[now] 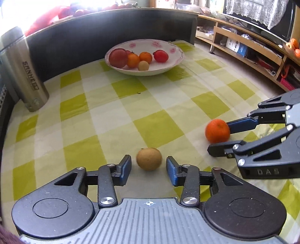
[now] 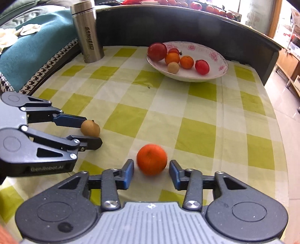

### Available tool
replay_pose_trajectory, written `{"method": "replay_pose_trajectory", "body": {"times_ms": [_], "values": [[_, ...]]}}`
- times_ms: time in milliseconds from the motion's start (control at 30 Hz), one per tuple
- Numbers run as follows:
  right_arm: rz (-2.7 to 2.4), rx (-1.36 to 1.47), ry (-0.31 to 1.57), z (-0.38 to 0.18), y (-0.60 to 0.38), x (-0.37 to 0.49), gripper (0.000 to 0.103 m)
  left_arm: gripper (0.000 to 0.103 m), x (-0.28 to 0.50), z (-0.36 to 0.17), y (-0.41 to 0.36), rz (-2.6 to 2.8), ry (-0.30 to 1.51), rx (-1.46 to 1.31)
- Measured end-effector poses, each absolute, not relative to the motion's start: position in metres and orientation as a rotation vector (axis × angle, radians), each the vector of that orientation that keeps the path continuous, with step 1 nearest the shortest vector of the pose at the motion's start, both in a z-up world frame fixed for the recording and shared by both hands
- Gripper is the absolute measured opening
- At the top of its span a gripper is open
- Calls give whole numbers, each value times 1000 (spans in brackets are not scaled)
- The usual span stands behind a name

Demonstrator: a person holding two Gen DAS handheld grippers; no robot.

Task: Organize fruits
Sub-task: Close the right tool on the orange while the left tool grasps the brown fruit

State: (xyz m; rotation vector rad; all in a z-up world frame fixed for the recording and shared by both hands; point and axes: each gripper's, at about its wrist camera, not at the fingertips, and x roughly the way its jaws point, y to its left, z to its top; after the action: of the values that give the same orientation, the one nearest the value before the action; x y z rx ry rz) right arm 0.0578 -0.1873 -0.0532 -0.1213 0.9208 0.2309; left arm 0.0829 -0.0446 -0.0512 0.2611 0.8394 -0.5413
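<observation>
Jaws of left gripper (image 1: 148,165) are standing released around brown fruit (image 1: 149,159); right gripper (image 2: 151,168) is straddling orange (image 2: 151,159), also released, on bench (image 1: 168,105).

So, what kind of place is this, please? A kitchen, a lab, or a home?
Most likely a home living room: a television on a low wooden stand, a table with a checked cloth, and a flowered fruit bowl.

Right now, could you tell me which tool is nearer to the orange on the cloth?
Right. The right tool is open with the orange between its fingers. The left tool is off to the orange's left, open around the brown fruit.
</observation>
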Motion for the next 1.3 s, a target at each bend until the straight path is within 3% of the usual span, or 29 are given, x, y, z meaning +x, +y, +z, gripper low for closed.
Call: {"method": "replay_pose_trajectory", "body": {"times_ms": [233, 767, 1033, 1300], "values": [[247, -162, 880, -56, -187, 58, 53, 63, 85, -53, -53, -567, 831, 283], [271, -151, 869, -58, -188, 67, 49, 64, 95, -52, -52, -577, 838, 286], [263, -138, 870, -56, -189, 65, 40, 39, 97, -50, -52, -561, 848, 274], [244, -106, 885, -55, -190, 72, 39, 37, 100, -48, -52, -552, 866, 262]]}}
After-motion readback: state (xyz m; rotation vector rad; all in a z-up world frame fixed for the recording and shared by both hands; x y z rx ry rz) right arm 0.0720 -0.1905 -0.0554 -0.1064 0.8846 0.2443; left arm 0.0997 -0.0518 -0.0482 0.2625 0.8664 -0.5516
